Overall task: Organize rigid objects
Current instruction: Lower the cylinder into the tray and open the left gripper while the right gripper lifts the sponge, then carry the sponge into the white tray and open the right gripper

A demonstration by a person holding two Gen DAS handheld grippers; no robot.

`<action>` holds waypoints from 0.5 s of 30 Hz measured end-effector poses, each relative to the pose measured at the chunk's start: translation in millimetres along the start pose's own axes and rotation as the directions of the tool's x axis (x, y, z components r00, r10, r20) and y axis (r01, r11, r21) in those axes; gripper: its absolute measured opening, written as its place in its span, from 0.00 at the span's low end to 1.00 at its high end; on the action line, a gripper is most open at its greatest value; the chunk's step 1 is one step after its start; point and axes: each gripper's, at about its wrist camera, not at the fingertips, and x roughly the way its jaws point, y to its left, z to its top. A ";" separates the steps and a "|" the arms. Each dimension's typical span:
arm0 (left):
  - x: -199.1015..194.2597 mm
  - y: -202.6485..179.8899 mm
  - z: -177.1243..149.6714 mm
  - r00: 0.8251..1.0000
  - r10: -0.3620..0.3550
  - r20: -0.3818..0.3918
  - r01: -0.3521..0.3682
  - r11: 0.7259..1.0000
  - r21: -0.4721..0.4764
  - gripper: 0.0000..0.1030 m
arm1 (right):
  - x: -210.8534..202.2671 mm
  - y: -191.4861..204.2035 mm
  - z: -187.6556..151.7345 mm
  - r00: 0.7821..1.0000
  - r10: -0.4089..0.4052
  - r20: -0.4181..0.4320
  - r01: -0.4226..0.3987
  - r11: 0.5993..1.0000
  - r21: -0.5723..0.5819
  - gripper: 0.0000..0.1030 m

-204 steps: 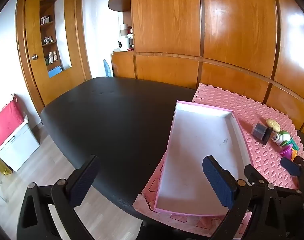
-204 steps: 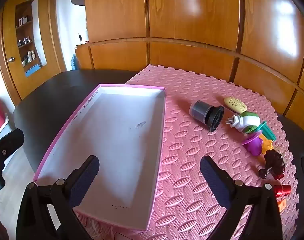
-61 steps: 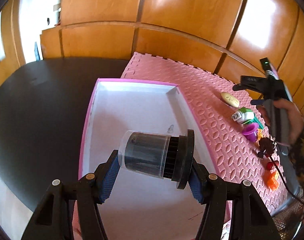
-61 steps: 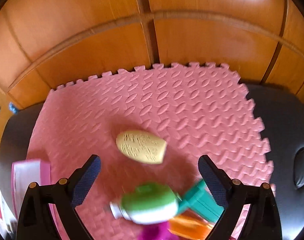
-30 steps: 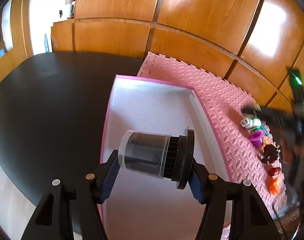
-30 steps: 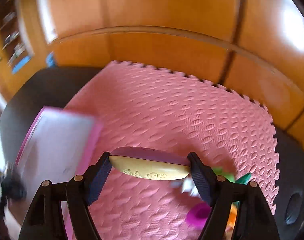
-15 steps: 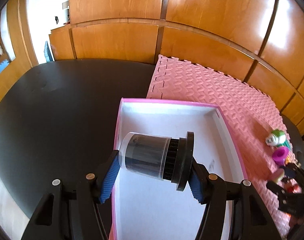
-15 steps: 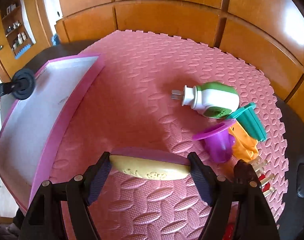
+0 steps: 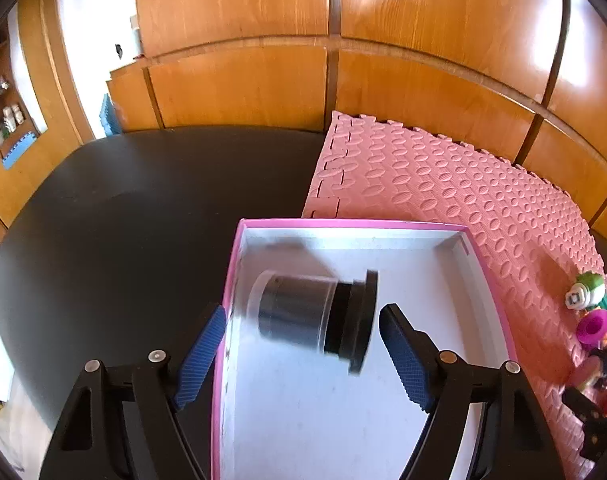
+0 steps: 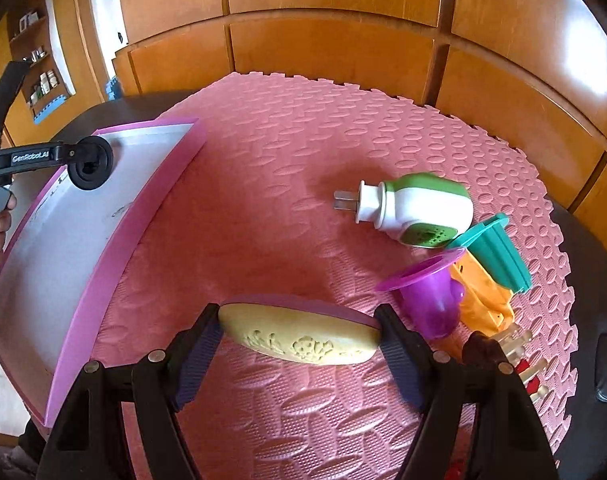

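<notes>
My left gripper (image 9: 301, 354) is opening: half a second ago its pads were clamped on the cup (image 9: 313, 314), and now both pads stand clear of it, with the cup between them but untouched. The cup shows blurred, lying on its side over the far end of the tray (image 9: 485, 276), near the left wall; I cannot tell whether it has landed or is just above the floor. I judge that the first item is as good as delivered.

My right gripper (image 10: 301, 346) is clenched on the yellow soap (image 10: 303, 340), end to end, above the pink mat (image 10: 263, 200). A second ago that view was smeared; now it is sharp, so I read the hand as parked. The plug (image 10: 413, 208), purple cup (image 10: 427, 300) and teal piece (image 10: 497, 252) lie on the mat just right of it, well apart from the tray.

The soap goes to the tray next; I would clear the left gripper first.
</notes>
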 end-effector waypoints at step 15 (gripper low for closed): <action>-96.0 -12.5 -79.5 0.991 0.027 0.133 -0.027 1.000 -0.004 1.00 | 1.0 7.4 -1.8 0.999 -0.046 0.011 0.046 0.998 -0.031 0.75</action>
